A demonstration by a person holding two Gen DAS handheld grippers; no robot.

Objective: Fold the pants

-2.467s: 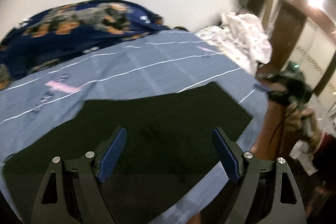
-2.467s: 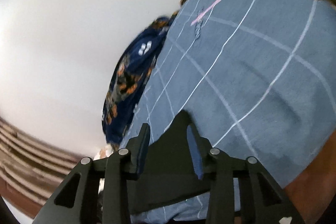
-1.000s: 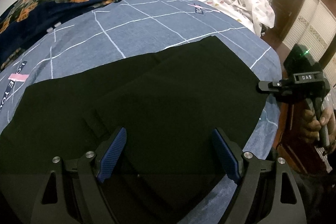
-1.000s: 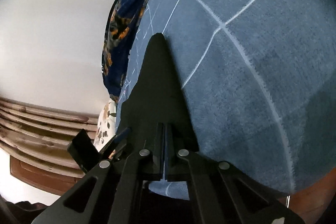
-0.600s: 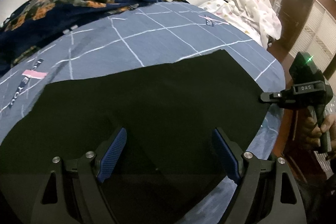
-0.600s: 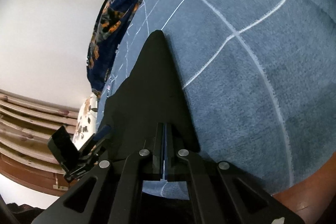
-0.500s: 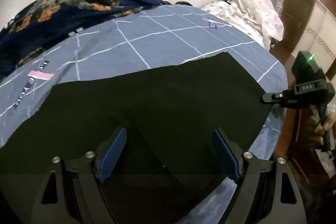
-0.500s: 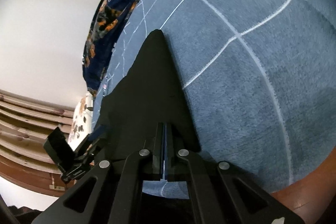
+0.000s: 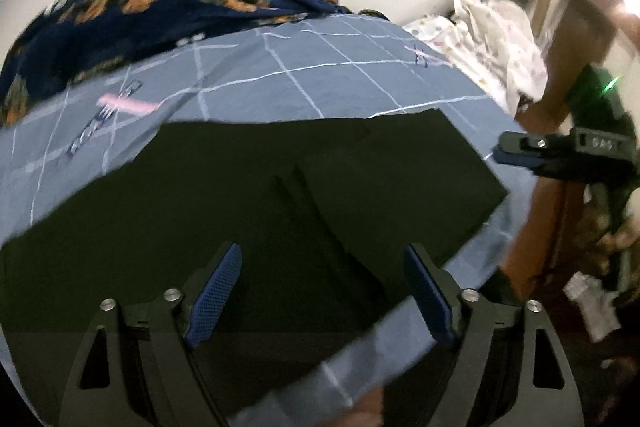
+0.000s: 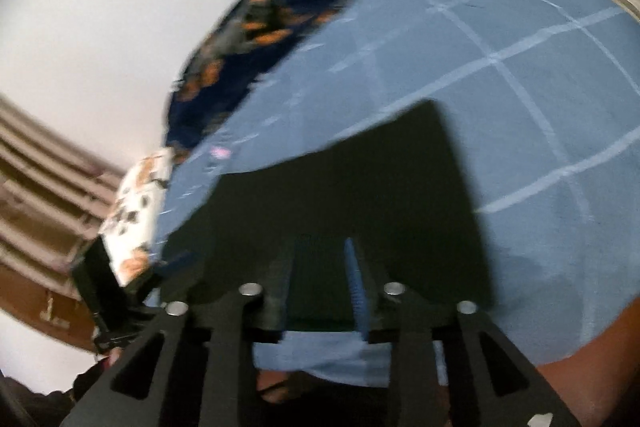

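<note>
The black pants (image 9: 256, 195) lie flat on the blue checked bedsheet (image 9: 304, 83), with a folded layer on the right half. They also show in the right wrist view (image 10: 360, 187). My left gripper (image 9: 322, 291) is open and empty, hovering over the pants' near edge. My right gripper (image 10: 320, 279) is partly open above the pants' end at the bed's near edge, with nothing held. It appears in the left wrist view (image 9: 520, 151), lifted off the pants' right edge. The left gripper's body (image 10: 108, 299) shows at the left in the right wrist view.
A navy and orange blanket (image 9: 160, 11) is bunched at the back of the bed against the white wall. A white dotted cloth (image 9: 496, 39) is heaped at the right end. Wooden furniture (image 9: 576, 7) and floor clutter (image 9: 592, 303) stand beyond the bed's right side.
My right gripper has opened, let go of the pants' edge and pulled back. The left gripper has lifted and tilted; both views are blurred by motion.
</note>
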